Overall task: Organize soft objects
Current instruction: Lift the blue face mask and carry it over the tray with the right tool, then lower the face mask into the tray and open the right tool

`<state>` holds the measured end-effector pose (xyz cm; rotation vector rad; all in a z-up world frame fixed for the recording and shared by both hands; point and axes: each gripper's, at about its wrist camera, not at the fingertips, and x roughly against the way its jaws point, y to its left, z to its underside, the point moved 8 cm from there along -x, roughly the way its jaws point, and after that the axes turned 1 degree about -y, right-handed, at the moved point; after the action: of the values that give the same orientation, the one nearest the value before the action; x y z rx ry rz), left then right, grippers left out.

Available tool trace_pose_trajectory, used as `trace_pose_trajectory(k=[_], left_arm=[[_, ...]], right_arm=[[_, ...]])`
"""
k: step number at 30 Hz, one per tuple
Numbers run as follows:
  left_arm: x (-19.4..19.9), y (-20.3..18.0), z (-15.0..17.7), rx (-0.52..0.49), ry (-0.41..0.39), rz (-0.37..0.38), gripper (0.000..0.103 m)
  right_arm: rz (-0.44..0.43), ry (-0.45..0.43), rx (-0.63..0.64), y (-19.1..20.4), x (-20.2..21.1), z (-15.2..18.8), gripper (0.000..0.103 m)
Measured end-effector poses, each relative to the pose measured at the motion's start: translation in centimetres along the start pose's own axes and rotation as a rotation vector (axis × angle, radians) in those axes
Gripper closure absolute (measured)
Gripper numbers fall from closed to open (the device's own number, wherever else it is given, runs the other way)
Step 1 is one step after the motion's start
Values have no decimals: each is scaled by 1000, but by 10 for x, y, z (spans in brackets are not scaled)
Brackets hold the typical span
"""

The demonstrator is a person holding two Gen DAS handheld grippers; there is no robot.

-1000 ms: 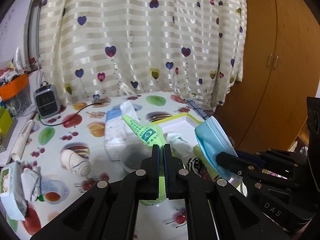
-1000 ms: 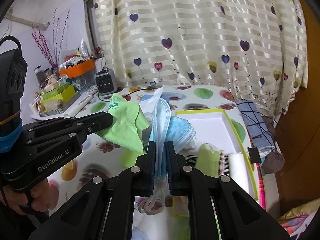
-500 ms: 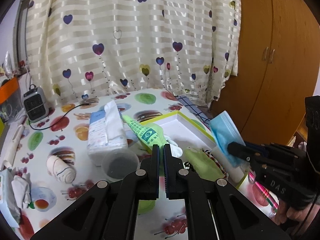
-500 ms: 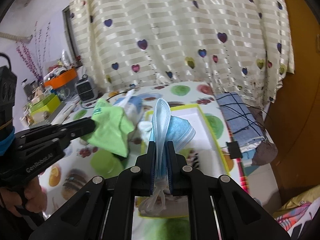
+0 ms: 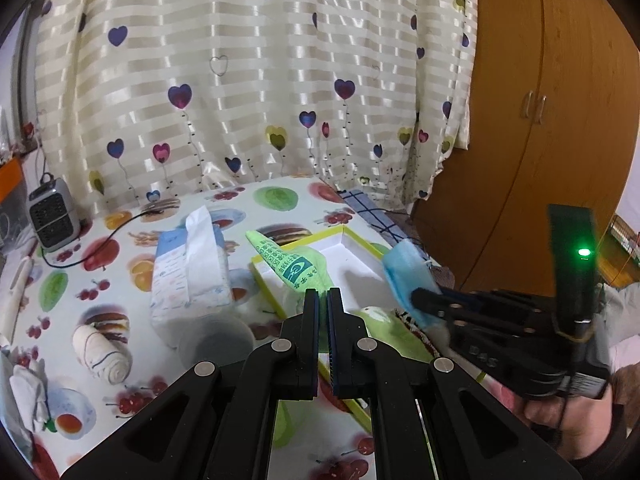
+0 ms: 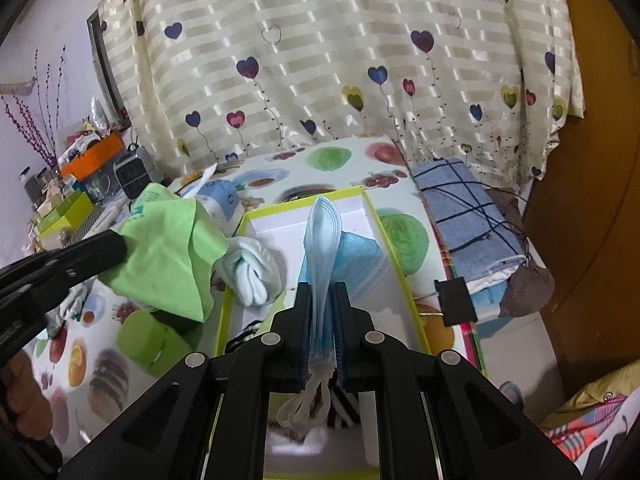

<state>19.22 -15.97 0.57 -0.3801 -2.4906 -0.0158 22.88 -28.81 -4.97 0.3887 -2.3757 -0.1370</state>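
Your right gripper (image 6: 322,288) is clamped tight on the blue face mask (image 6: 326,236), which stands on edge between the pads with its ear loops dangling back under the jaws. The relation that matters is this: the white tray with the yellow-green rim (image 6: 370,208) lies straight ahead of and below that gripper, and its long axis runs away from you along the same line the fingers point. The mask's fold points along that axis too, so it looks lined up to go down lengthwise into the bare far part of the tray. Your left gripper (image 5: 323,300) is pinched closed on the green cloth (image 5: 294,266), which hangs ahead of its fingers over the near left corner of the tray rim (image 5: 348,232). Seen from the right wrist, that cloth (image 6: 168,248) sits off to the left, beside a pair of white gloves (image 6: 250,270) resting at the tray's left wall. Of the two hands, the right looks nearer to a clean drop, being centred over the tray, while the left comes in from the side. Mind the loops: they may snag on the fingers when you let go.
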Motion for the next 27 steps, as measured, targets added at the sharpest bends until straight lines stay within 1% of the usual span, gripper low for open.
trace_pose_trajectory(k=[3, 5, 8, 10, 15, 20, 21, 22, 24, 25, 26, 27], left_arm=[[-3, -1, -1, -1, 5, 1, 99], [-8, -4, -1, -4, 11, 6, 99], [-15, -8, -1, -11, 23, 15, 99], [-22, -11, 0, -16, 32, 19, 99], [-32, -21, -3, -28, 40, 31, 99], [-38, -37, -10, -49, 29, 76, 99], [-46, -45, -8, -67, 48, 112, 99], [-54, -48, -4, -71, 75, 125, 98], [-70, -45, 7, -49, 146, 103, 95], [-75, -44, 12, -44, 163, 100, 88], [-77, -43, 14, -43, 167, 96, 86], [-77, -41, 15, -42, 168, 88, 80]], right_arm=[[1, 25, -1, -3, -16, 0, 92], [-1, 51, -5, -7, -26, 1, 86], [7, 58, 1, -10, -30, 3, 75], [-7, 39, 9, -9, -25, 2, 59], [-7, 0, -21, -13, -6, 1, 58], [5, -25, -59, -22, 11, 3, 58], [7, -29, -63, -24, 14, 3, 58], [9, -31, -67, -25, 16, 3, 58], [13, -34, -74, -28, 17, 3, 58], [15, -33, -76, -29, 18, 4, 58], [15, -31, -77, -30, 18, 5, 58], [16, -31, -77, -30, 19, 5, 58]])
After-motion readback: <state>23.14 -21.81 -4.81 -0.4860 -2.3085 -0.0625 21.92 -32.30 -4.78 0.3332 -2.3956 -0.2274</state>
